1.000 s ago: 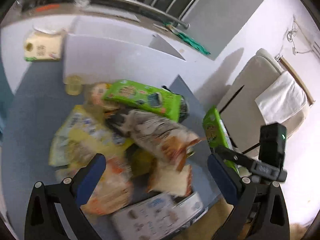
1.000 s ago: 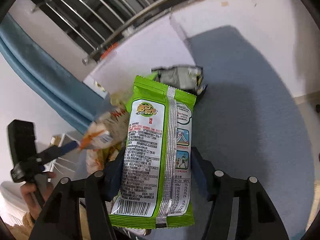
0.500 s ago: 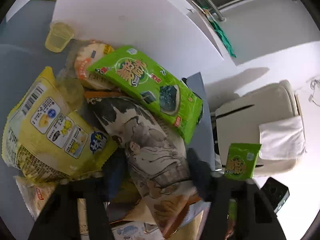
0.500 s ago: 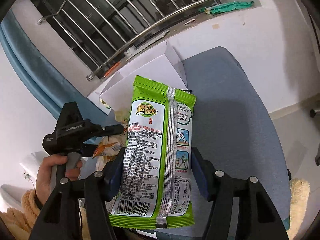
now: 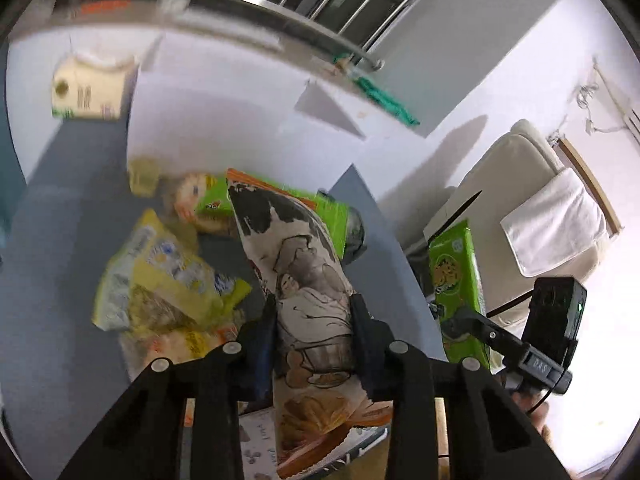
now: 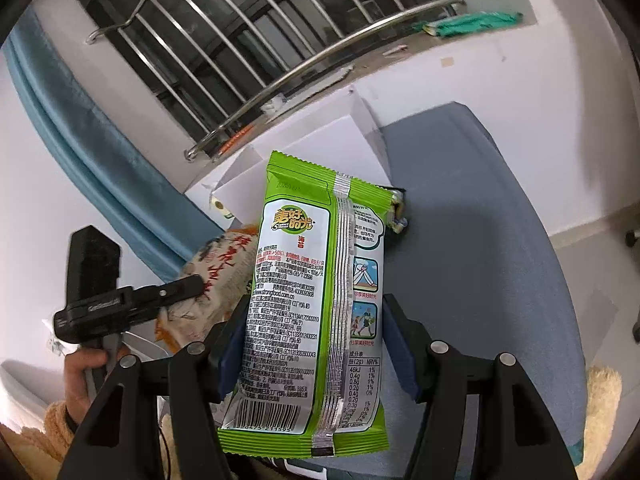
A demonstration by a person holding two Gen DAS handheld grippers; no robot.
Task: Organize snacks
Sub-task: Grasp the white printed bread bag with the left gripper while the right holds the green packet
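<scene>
I see left tool (image 5: 314, 322) clamping ink-print snack bag (image 5: 304, 280) over tabletop (image 5: 60, 280) pile; right tool (image 6: 314, 344) clamping green seaweed pack (image 6: 316, 300).

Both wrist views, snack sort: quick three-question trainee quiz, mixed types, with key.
1. True or false: the left claw is shut on the ink-drawing snack bag.
2. What does the right claw hold? A) yellow bag B) green seaweed pack C) cup
3. Fill in: the white box stands at the table's far side, below the window ____.

Key: 1 true; 2 B; 3 railing.
</scene>
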